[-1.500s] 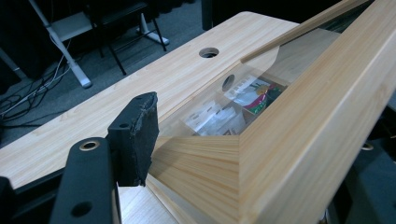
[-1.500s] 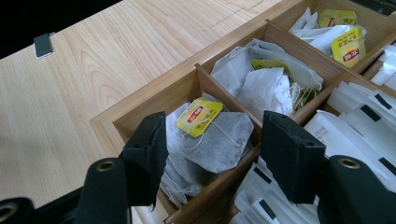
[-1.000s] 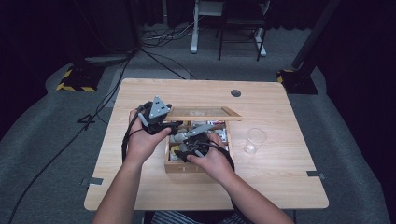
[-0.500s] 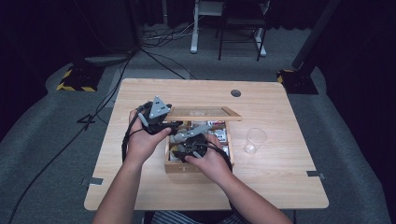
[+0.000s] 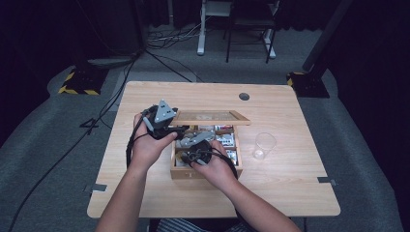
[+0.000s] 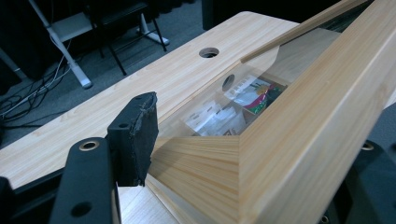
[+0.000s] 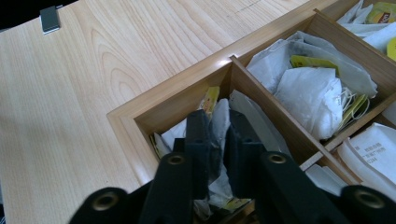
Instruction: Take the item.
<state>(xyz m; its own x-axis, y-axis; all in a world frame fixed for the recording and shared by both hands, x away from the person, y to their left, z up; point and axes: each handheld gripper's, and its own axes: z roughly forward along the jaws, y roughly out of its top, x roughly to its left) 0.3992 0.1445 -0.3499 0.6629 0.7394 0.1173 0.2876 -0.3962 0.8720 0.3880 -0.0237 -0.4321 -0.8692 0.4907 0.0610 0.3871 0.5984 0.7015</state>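
Tea bag (image 7: 219, 126) pinched in right gripper (image 7: 218, 140) jaws at the box's (image 5: 203, 171) corner compartment; left gripper (image 6: 196, 154) clamps the lid (image 6: 299, 116).

Bright overhead light on the table (image 5: 290, 183), dark surroundings; the close views are slightly soft.

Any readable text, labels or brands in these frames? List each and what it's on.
None can be read.
White sachet in the wooden box: dark print, too blurred.
Yellow tag: a mark, too small.
Packets behind the clear lid: printed lines, illegible.
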